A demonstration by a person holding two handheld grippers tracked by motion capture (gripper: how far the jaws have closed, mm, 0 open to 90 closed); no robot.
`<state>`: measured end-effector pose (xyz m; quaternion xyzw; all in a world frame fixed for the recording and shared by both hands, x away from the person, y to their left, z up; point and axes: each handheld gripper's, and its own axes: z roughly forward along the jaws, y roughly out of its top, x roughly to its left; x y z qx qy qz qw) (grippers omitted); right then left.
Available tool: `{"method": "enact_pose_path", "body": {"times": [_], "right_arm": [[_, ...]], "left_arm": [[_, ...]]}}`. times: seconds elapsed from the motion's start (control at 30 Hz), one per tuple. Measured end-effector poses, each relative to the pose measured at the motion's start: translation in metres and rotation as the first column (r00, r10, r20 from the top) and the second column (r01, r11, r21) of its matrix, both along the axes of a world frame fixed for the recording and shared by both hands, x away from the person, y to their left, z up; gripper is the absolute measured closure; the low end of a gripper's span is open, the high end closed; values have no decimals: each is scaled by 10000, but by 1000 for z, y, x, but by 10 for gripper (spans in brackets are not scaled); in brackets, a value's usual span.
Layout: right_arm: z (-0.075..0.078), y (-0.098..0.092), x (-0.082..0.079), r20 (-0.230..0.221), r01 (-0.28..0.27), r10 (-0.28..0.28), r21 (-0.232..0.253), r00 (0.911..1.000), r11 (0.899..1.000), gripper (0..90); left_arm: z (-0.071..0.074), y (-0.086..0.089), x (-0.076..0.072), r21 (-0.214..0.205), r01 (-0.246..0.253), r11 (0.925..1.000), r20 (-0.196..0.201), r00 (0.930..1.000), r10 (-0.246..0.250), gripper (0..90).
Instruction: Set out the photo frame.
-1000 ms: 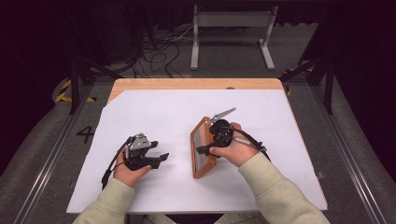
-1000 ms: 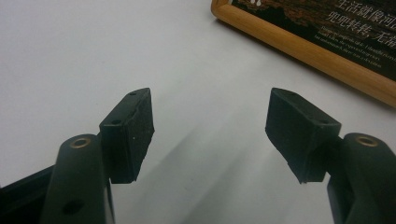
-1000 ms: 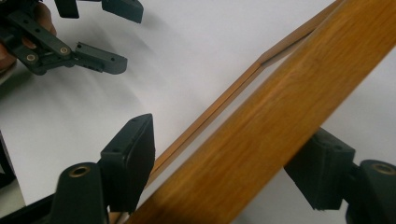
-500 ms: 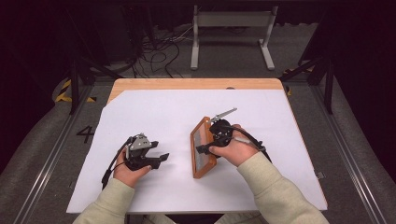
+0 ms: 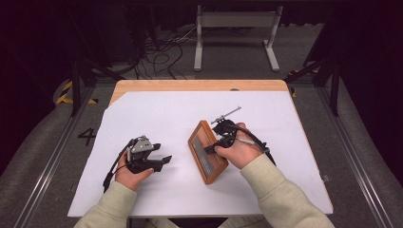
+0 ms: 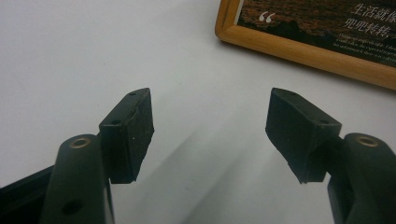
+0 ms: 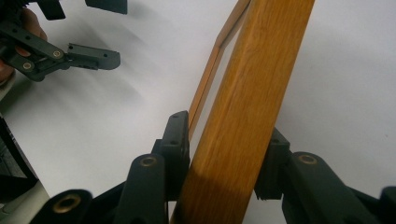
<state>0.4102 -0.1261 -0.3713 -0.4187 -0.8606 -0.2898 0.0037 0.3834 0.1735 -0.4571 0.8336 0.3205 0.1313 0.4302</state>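
High view: the right gripper (image 5: 215,145) sits on the long edge of a rectangular wooden picture frame with an orange-brown border and a dark printed picture (image 5: 207,151), which lies on the white sheet covering the table (image 5: 294,142). Its 2 jaws have just been closing, and the frame's edge is between them. In the right gripper view the pads (image 7: 179,140) press on the frame (image 7: 247,107) from both sides, 1 against the front face by the inner border and 1 against the back, so the grip looks firm. The frame rises straight ahead of this gripper, tilted on its edge rather than flat, with its far end leaning away from the jaws.

The left gripper (image 5: 162,161) rests well to the side of the frame, held low over the white sheet, apart from the right hand (image 5: 240,151). In the left gripper view its 2 black jaws stand wide apart with bare white sheet between them and nothing in their hold; 1 corner of the frame (image 6: 303,32), with white lettering on the dark picture, lies ahead of them and off to the right jaw's side, not touching either pad (image 6: 133,130). The left hand (image 5: 127,172) wraps the gripper's body from behind.

The right gripper view also shows the left gripper (image 7: 105,32) farther off, beyond the frame's front face, its jaws pointing toward the frame.
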Motion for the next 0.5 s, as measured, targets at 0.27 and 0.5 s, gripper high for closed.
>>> {"method": "enact_pose_path", "body": {"times": [0.27,0.5], "right_arm": [[10,-2,2,264,-328,333,-202,9991,9993,703],[27,-10,3,712,-820,869,-695,9937,9942,703]], "left_arm": [[1,2,0,-12,-56,10000,62,10000,56,330],[2,3,0,-13,-74,10000,85,9999,74,330]]}}
